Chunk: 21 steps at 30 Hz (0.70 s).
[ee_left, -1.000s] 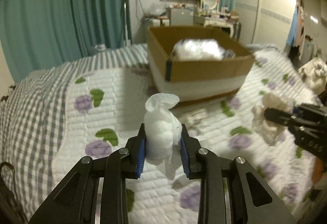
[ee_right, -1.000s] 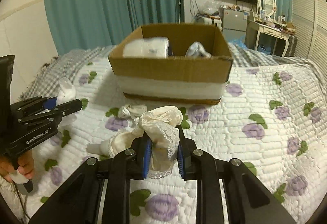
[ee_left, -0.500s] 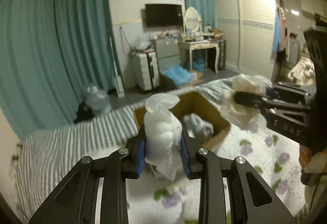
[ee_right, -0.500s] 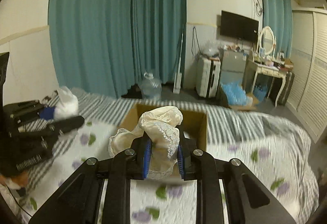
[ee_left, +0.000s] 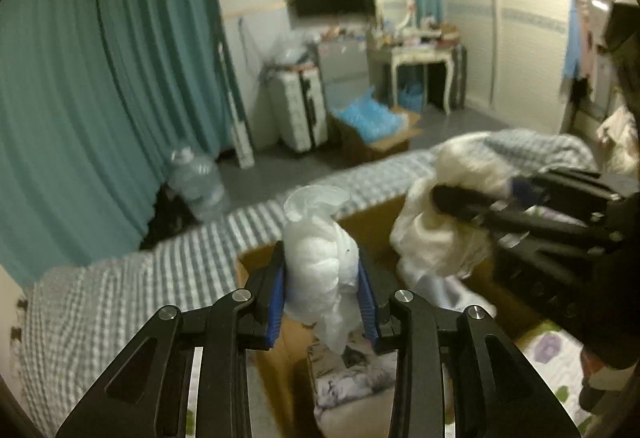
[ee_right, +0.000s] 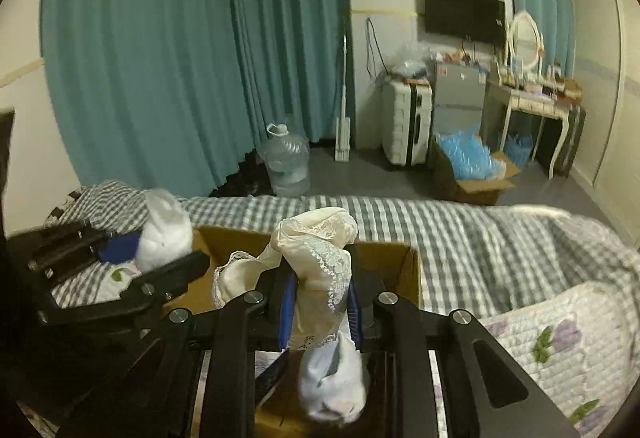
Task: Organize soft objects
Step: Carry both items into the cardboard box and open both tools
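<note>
A bed (ee_right: 500,238) carries everything: a grey-and-white checked blanket (ee_left: 120,298) covers its far side, and a white quilted cover printed with purple flowers and green leaves (ee_right: 560,338) lies over the near part. An open brown cardboard box (ee_right: 384,262) sits directly on the bed, with a few pale soft items (ee_left: 352,378) inside it.

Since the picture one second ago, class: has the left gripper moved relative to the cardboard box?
Yes. The left gripper, holding the white bundle, has moved forward over the cardboard box, which earlier stood well ahead.
</note>
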Available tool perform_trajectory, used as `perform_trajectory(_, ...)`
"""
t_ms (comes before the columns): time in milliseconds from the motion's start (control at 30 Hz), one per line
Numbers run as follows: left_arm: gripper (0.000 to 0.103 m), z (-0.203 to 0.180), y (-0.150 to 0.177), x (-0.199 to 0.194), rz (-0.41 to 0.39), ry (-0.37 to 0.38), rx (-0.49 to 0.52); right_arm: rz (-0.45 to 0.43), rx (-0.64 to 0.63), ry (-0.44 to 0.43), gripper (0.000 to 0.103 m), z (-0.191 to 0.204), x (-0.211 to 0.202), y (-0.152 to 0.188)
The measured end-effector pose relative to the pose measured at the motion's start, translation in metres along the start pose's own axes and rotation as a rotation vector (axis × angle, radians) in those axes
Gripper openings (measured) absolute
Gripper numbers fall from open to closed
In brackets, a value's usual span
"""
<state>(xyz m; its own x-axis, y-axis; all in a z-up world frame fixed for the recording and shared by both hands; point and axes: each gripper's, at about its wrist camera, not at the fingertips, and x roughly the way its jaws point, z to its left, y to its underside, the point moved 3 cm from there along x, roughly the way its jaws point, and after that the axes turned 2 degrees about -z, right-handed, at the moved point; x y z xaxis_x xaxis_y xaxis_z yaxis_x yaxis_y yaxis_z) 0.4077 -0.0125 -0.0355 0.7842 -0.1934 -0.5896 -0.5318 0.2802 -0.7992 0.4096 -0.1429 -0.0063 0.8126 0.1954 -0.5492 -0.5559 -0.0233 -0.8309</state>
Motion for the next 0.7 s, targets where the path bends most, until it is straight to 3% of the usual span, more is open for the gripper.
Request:
perform_trajectory(67, 0.060, 0.002, 0.009, 0.012, 0.024, -0.010, -0.019, 0.014, 0.016, -0.003, 0.027, -0.009, 0.010, 0.006)
perform_trajectory(100, 0.063, 0.004, 0.012, 0.016, 0.024, -0.018, -0.030, 0.017, 0.023, 0.005, 0.039, -0.014, 0.013, 0.009)
perform_trajectory(133, 0.068, 0.003, 0.013, 0.014, 0.023, -0.024, -0.038, 0.015, 0.029, 0.007, 0.057, -0.018, 0.015, 0.011)
perform_trajectory(200, 0.069, 0.006, 0.015, 0.014, 0.020, -0.020, -0.055, 0.003, 0.041, 0.005, 0.083, -0.023, 0.014, 0.012)
perform_trajectory(367, 0.069, 0.014, 0.001, -0.019, -0.037, -0.029, -0.110, -0.050, 0.063, 0.030, 0.086, -0.031, -0.017, 0.005)
perform_trajectory(433, 0.070, 0.018, -0.007, -0.038, -0.064, -0.017, -0.132, -0.080, 0.051, 0.055, 0.094, -0.029, -0.039, -0.003)
perform_trajectory(533, 0.085, 0.024, -0.017, -0.079, -0.115, 0.009, -0.164, -0.116, 0.026, 0.074, 0.097, -0.018, -0.076, -0.014)
perform_trajectory(600, 0.085, 0.027, -0.021, -0.111, -0.167, 0.000, -0.170, -0.153, 0.011, 0.082, 0.100, -0.008, -0.106, -0.025)
perform_trajectory(700, 0.086, 0.032, -0.025, -0.159, -0.225, -0.006, -0.177, -0.205, -0.010, 0.025, 0.101, 0.013, -0.153, -0.034)
